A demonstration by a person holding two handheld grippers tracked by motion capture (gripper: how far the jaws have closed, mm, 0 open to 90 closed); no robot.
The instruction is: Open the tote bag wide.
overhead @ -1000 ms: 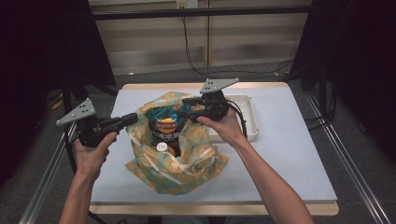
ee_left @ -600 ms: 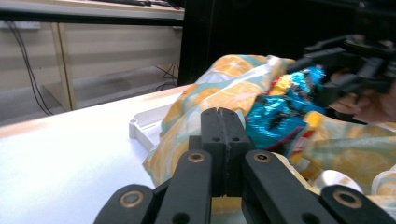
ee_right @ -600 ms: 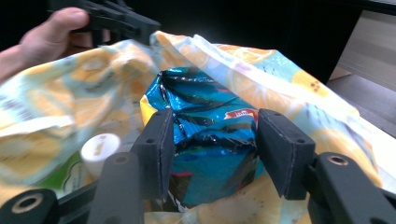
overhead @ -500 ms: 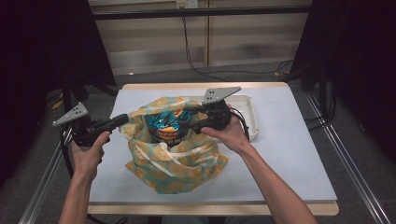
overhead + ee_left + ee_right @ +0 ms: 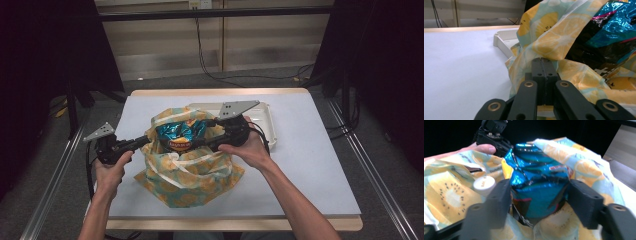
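A fruit-print cloth bag stands open mid-table with a blue chip bag upright inside it. My left gripper is at the cloth bag's left rim, jaws together and pinching the fabric at their tips. My right gripper reaches in from the right. Its jaws have just been opening, and the chip bag sits between them, still touching both pads. A white bottle cap pokes up beside the chip bag.
A white tray lies just behind and right of the cloth bag, its corner close to the fabric. The light table top is bare to the right and left. Dark stands and rails flank the table.
My left gripper has sunk with the bag's rim, and the cloth bag has slumped lower. The chip bag sits lower inside it. The right jaws stand wider apart.
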